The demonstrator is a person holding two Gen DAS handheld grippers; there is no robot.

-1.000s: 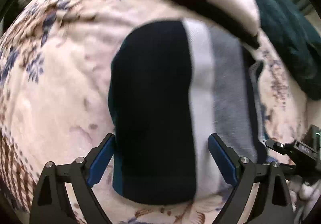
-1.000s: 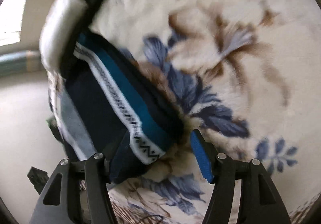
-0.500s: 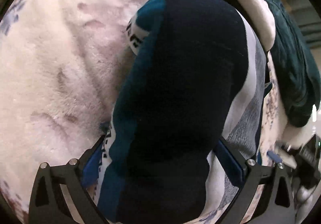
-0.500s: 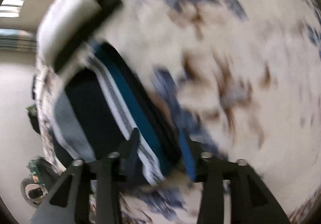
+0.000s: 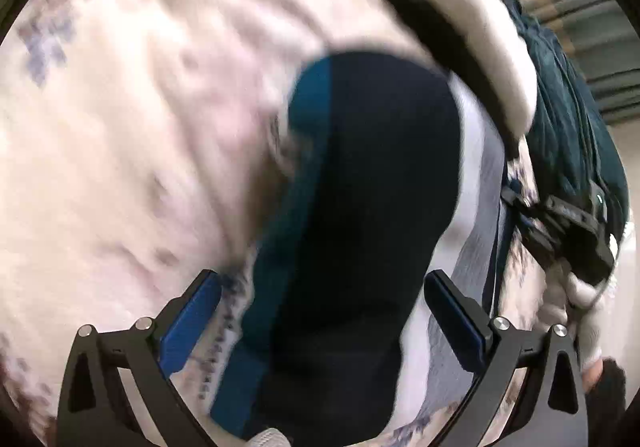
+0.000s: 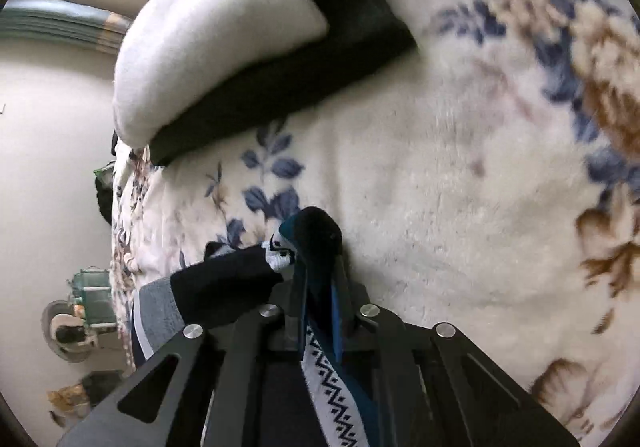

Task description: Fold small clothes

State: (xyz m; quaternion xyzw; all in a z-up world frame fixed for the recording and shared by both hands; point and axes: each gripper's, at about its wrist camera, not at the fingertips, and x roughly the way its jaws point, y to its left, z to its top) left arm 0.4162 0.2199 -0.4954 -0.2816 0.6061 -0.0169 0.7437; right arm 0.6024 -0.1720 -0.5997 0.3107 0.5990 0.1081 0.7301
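- The right gripper (image 6: 320, 267) has just been closing; its jaws are now clenched on a bunched fold of the striped garment (image 6: 316, 235), whose navy, teal and white zigzag-patterned bands run down between the fingers toward the camera.
- To its left, more of the same cloth (image 6: 224, 279), navy with a grey and white part, hangs off the pinched fold.
- The left gripper (image 5: 320, 311) stands wide, its jaws released; the garment's broad navy panel (image 5: 372, 183) lies between the blue pads (image 5: 188, 323) without either pad pressing on it.
- In the left view the right gripper (image 5: 560, 223) shows at the garment's far right edge.
- The garment rests on a cream floral fleece blanket (image 6: 460, 175).
- Farther off lies a white pillow (image 6: 216, 35) on a black folded cloth (image 6: 304, 75).
- Beyond, a dark green cloth (image 5: 568, 119) lies at the blanket's edge.
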